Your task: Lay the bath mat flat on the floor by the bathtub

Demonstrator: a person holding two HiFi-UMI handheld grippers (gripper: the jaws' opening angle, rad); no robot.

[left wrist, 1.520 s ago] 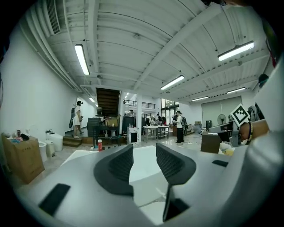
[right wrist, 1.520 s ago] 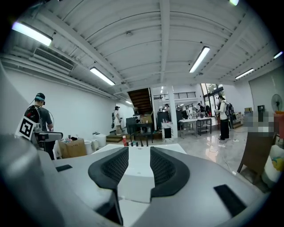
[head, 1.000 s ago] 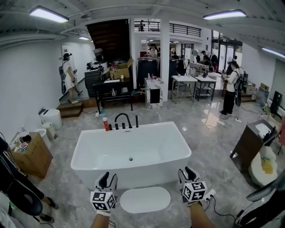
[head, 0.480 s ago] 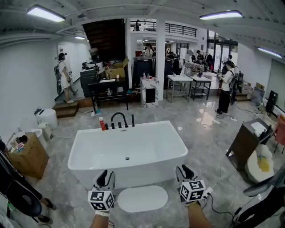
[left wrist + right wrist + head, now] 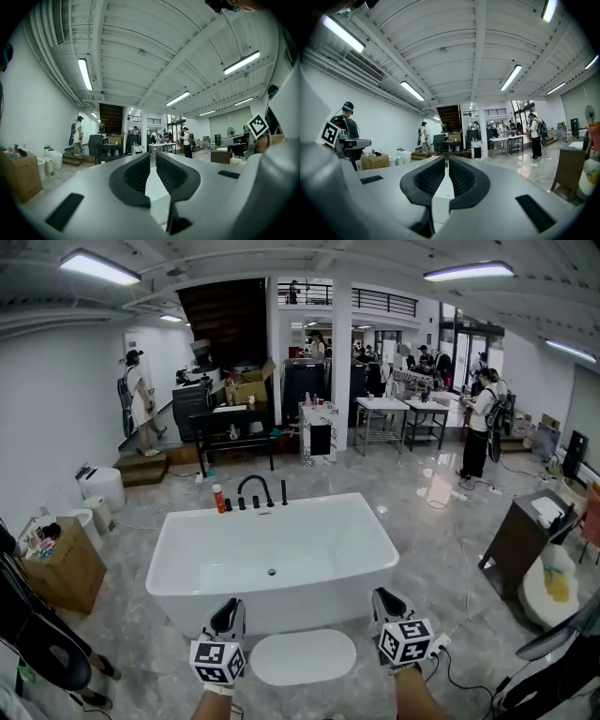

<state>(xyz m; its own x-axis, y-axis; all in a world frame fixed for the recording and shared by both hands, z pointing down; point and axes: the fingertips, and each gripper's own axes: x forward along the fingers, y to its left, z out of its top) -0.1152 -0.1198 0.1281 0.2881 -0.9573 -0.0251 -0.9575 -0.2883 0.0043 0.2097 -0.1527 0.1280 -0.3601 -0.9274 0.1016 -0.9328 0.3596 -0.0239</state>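
A white oval bath mat [image 5: 303, 657] lies flat on the grey marble floor, right in front of the white bathtub [image 5: 281, 610]. My left gripper [image 5: 228, 607] hovers over the mat's left end and my right gripper [image 5: 386, 599] over its right end, both pointing level toward the tub. Both pairs of jaws have just been closing. In the left gripper view the black pads [image 5: 136, 176] stand almost together with nothing between them. It is the same in the right gripper view, where the pads [image 5: 431, 178] leave only a thin slit.
A black faucet [image 5: 256, 486] and a red bottle [image 5: 217, 498] stand on the tub's far rim. A cardboard box [image 5: 64, 570] sits left, a brown cabinet [image 5: 517, 545] right. A cable [image 5: 459, 681] trails on the floor at the right. Several people stand far back.
Both grippers' fingers have drawn together from wide apart. The right gripper has shifted slightly; the mat lies where it was.
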